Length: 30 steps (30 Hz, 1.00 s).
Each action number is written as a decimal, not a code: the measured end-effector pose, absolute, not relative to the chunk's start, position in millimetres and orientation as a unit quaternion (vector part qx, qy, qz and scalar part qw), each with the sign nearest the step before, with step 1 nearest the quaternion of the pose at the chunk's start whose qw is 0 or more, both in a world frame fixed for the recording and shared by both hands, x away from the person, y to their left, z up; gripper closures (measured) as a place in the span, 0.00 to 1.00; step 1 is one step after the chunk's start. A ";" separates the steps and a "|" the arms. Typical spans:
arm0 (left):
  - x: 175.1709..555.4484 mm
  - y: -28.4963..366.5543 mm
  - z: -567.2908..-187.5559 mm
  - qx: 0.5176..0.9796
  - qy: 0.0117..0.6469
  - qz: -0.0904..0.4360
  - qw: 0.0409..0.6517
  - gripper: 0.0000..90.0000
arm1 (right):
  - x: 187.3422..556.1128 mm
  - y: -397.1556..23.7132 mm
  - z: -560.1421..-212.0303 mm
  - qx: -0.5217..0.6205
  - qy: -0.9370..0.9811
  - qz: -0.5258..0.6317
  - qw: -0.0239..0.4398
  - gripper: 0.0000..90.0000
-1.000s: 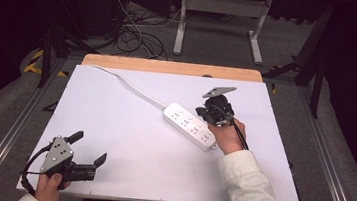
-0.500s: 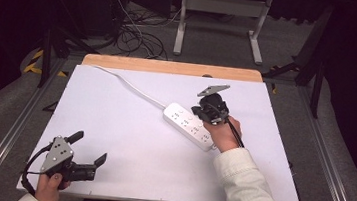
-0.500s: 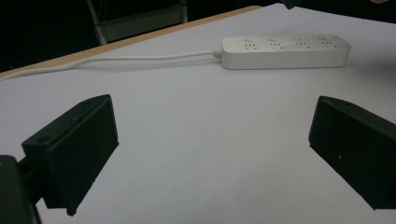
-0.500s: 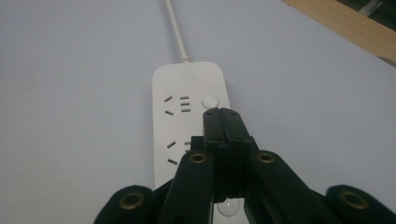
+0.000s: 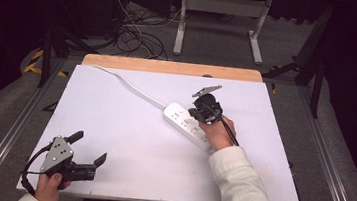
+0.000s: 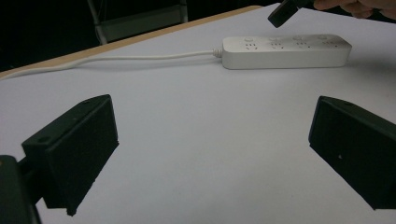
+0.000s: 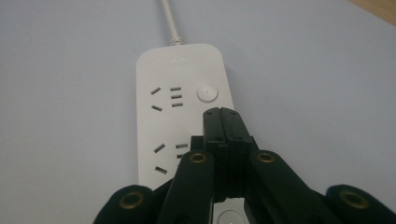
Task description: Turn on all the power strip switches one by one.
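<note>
White table (image 5: 126, 145), power strip (image 7: 180, 100) just beneath closed right jaws.

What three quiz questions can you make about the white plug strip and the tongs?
1. True or false: the right tongs are shut, above the power strip.
2. Which tongs have jaws apart? A) left tongs B) right tongs
3. What round part of the strip sits just ahead of the right tongs' tips?

Key: 1 true. 2 A. 3 the round button, near the end where the white cord comes in.
</note>
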State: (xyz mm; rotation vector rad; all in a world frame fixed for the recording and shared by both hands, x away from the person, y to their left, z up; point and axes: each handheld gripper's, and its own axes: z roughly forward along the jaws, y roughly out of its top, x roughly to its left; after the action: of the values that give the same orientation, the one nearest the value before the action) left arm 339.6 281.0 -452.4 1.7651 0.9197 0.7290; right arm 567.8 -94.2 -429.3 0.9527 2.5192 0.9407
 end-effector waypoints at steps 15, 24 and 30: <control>339.7 281.1 -452.4 0.726 0.379 0.301 0.489 0.02 | 571.7 -90.9 -440.0 0.334 0.879 0.310 0.141 1.00; 339.6 281.3 -452.4 0.726 0.378 0.300 0.489 0.02 | 572.3 -89.2 -442.8 0.334 0.880 0.305 0.142 1.00; 339.2 281.0 -452.3 0.726 0.378 0.301 0.489 0.02 | 571.3 -88.8 -444.2 0.332 0.879 0.308 0.146 1.00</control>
State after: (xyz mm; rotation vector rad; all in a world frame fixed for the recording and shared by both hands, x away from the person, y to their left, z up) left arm 339.2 281.0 -452.3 1.7653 0.9187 0.7303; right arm 571.3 -88.8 -444.2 0.9556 2.5317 0.8875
